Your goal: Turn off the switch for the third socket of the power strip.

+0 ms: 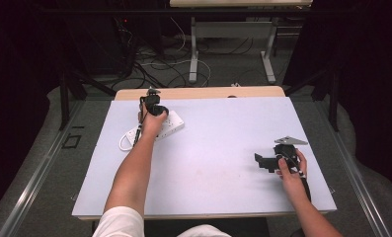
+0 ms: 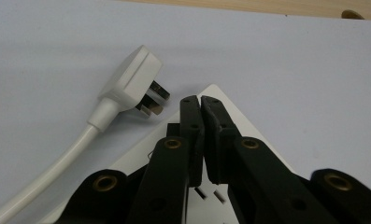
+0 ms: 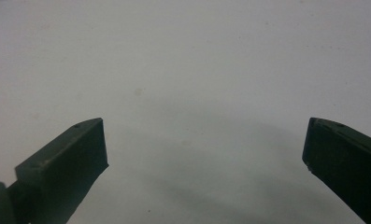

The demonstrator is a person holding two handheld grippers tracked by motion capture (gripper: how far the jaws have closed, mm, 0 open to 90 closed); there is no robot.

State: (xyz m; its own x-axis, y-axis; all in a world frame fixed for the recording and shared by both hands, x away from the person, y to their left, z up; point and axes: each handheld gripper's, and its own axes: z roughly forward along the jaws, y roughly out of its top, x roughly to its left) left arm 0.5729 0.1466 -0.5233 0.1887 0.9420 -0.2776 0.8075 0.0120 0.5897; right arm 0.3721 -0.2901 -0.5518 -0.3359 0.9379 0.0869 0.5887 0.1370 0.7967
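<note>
Hovering over white power strip [image 1: 165,126] at far left of table [image 1: 218,148] — left gripper [image 2: 201,100], jaws pressed together, nothing between them. Tips sat over strip's corner [image 2: 220,93]. White plug [image 2: 134,79] lay just beside that corner, prongs toward strip, thick white cord [image 2: 57,172] trailing off. Right gripper [image 1: 262,161] rested well apart, near right edge of table — jaws spread wide, bare table between them, holding nothing.
</note>
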